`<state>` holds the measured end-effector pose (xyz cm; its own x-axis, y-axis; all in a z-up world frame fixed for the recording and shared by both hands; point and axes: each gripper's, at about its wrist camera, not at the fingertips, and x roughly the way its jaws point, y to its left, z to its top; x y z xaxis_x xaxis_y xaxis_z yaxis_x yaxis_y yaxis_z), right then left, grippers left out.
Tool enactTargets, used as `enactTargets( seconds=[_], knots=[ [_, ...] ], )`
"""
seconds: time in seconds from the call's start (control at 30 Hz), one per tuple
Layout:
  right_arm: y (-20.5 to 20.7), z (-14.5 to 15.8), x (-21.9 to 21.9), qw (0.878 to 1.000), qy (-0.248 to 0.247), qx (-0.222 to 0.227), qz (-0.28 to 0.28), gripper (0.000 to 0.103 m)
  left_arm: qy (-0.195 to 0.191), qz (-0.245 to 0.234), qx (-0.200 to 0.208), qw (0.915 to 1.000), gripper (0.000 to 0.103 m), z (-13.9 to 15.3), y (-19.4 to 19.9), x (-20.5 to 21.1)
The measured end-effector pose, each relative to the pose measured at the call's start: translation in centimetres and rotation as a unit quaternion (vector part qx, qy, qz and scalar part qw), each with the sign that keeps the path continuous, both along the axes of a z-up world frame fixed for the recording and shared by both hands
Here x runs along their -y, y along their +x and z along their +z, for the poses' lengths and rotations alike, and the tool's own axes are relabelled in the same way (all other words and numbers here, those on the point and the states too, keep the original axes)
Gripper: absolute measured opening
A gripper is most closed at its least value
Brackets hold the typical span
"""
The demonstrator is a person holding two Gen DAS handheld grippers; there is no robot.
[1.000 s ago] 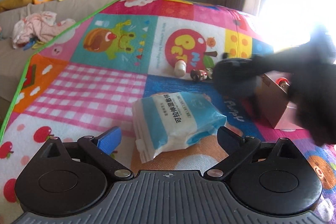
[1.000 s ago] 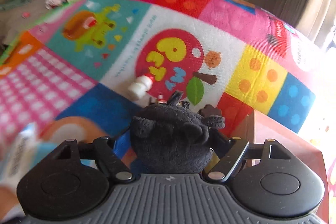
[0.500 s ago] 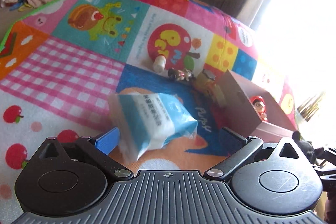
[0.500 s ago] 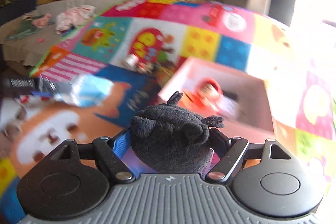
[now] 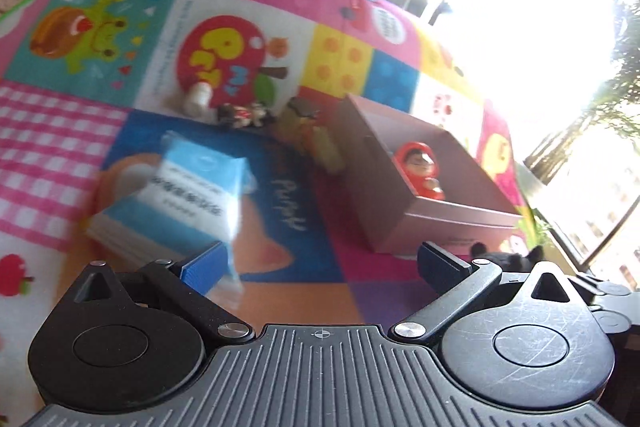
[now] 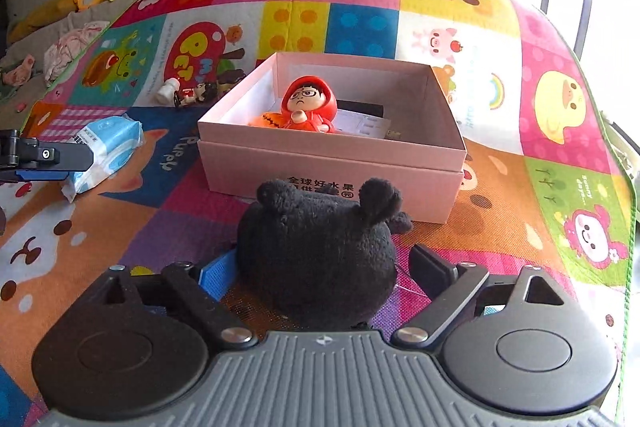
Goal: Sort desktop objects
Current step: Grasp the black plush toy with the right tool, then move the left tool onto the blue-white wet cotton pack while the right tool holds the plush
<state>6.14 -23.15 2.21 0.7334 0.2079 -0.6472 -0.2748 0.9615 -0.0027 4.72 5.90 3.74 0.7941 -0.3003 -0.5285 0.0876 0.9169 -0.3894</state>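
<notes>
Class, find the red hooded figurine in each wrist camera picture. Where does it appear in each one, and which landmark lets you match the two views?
Left wrist view: the red hooded figurine sits right of centre, inside the pink box.
Right wrist view: the same figurine stands just above centre, in the box, beyond the black plush toy.
Shared landmark: the blue tissue pack lying on the mat.
</notes>
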Motion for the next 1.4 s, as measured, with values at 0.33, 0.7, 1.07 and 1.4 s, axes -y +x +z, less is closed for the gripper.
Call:
enactTargets(
  seconds=[0.33, 0.7, 1.07, 1.4],
  knots=[
    [0.1, -1.0, 0.1, 1.000, 0.009, -0.015, -0.006, 0.102, -0.032, 0.062, 0.014, 0.9975, 0.103, 0.8, -0.6, -2.7],
    [0.7, -2.6, -0.3, 0.999, -0.001, -0.044, -0.014, 0.103, -0.063, 0.099, 0.015, 0.9930, 0.103, 0.3, -0.5, -4.8],
    [0.6, -2.7, -0.4, 0.999, -0.006, -0.042, -0.012, 0.103, 0.011, 0.091, 0.018, 0.9956, 0.103, 0.2, -0.2, -3.0],
    [0.6, -2.8, -0.6, 0.999, -0.008, -0.040, -0.012, 0.103, 0.236, 0.094, 0.011, 0.9670, 0.103, -1.1, 3.7, 1.5]
  ],
)
